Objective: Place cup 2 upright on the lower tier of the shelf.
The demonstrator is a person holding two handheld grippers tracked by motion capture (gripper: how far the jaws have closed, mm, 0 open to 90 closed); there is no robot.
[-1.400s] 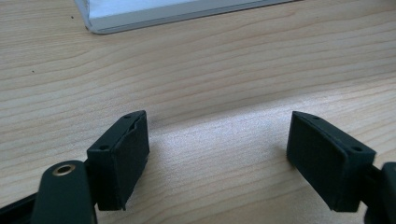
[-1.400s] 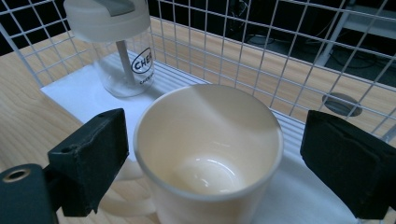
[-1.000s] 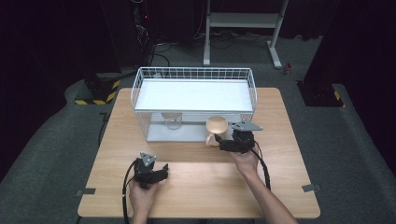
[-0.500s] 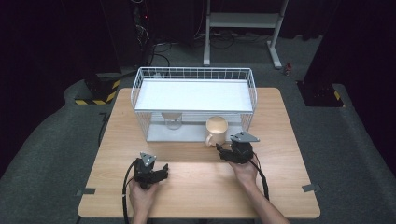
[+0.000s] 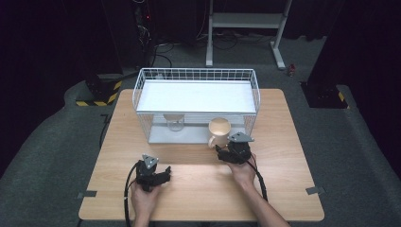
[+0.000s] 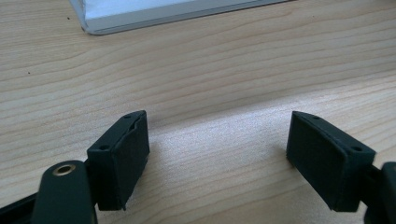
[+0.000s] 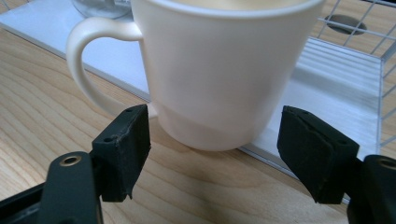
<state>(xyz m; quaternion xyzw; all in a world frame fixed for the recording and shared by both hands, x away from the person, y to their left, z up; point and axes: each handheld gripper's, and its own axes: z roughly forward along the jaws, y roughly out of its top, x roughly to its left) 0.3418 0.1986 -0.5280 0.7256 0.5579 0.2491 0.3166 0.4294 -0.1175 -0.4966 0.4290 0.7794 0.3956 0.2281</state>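
Note:
A cream mug stands upright on the wood against the front edge of the white wire basket, its handle on the left in the right gripper view. My right gripper sits low just in front of it. Its jaws have just been opening and stand apart on either side of the mug's base without touching it. My left gripper rests open over bare table, with nothing between its pads.
A clear glass stands inside the basket near its front left. The basket's white base lies on the wooden table. A metal stand is on the dark floor behind.
My right gripper has drawn back toward the person and sunk lower, while the mug stayed put. The left gripper has not moved.

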